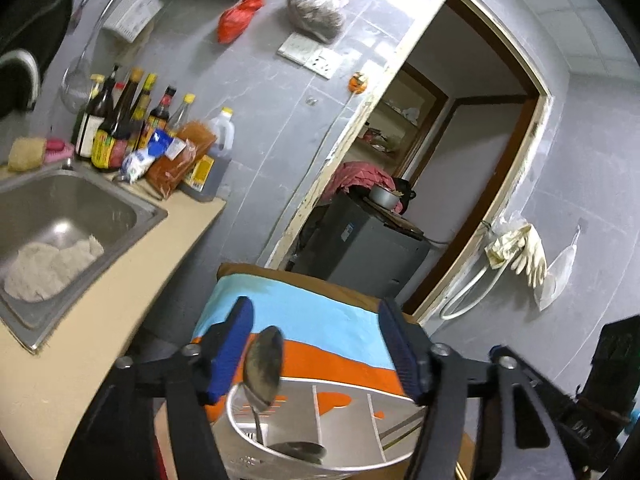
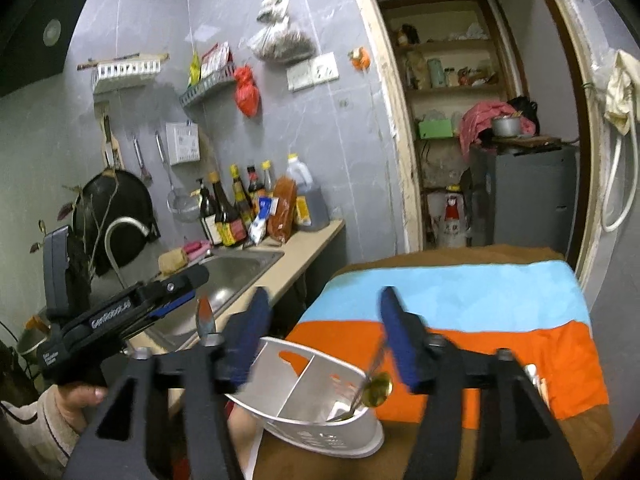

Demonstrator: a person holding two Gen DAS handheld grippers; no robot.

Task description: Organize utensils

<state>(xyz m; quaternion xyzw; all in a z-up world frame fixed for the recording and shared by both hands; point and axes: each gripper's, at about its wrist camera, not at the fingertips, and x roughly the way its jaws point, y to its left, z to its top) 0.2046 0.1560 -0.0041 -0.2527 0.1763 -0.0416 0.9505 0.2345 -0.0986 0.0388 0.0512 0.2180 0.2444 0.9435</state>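
A white divided utensil holder (image 1: 320,412) (image 2: 304,392) stands on a table covered by a blue, orange and brown cloth (image 1: 320,320) (image 2: 480,320). Metal spoons stand in it: one bowl-up (image 1: 264,364) at the left end, a dark one (image 1: 300,450) lying low inside. In the right wrist view a gold-bowled spoon (image 2: 376,390) leans in the holder's right compartment. My left gripper (image 1: 316,352) is open just above the holder, empty. My right gripper (image 2: 324,336) is open above the holder, empty. The left gripper's body (image 2: 120,316) shows at the left.
A steel sink (image 1: 60,216) (image 2: 232,276) with a cloth in it sits in the beige counter on the left. Sauce bottles (image 1: 128,128) (image 2: 240,208) stand at the counter's far end. A doorway with a grey cabinet (image 1: 368,244) (image 2: 524,196) lies beyond the table.
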